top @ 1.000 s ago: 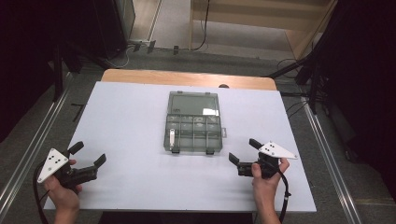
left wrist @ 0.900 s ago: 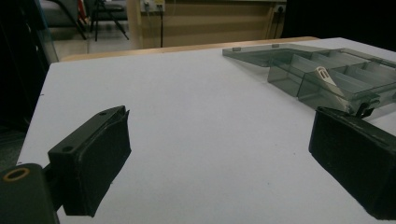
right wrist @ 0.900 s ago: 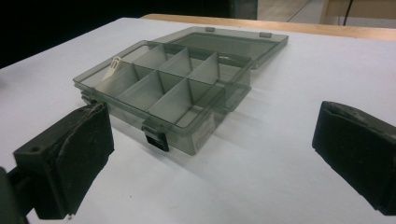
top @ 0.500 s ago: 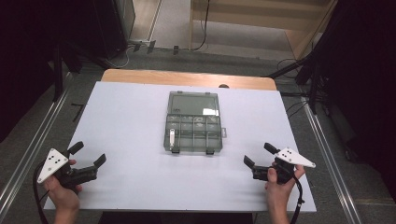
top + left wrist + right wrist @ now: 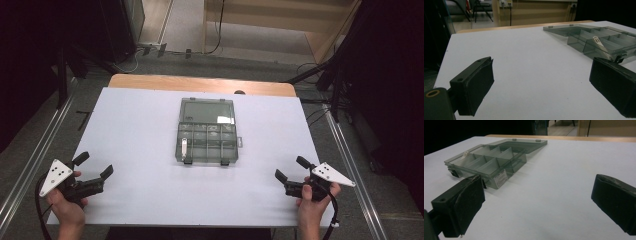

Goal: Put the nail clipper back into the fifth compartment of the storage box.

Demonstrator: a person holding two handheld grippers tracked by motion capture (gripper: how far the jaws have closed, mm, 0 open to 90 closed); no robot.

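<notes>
Organizer box: a clear grey compartment box (image 5: pixel 206 131) lies at the table's centre, lid folded flat toward 12 o'clock.
White piece: a small white part (image 5: pixel 184 148) sits in the box's near-left compartment.
Left gripper: the left gripper (image 5: pixel 94 165), at 8 o'clock from the box, jaws spread wide, holding nothing.
Right gripper: the right gripper (image 5: pixel 292 169), at 4 o'clock, jaws likewise apart, empty.
Table: white table top (image 5: pixel 135 125).

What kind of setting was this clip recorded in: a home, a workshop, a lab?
Most likely a lab or studio set up for recording. A bare white table holds a single open clear compartment box, dark curtains and stands with cables ring it, and the person holds an open claw in each hand.
</notes>
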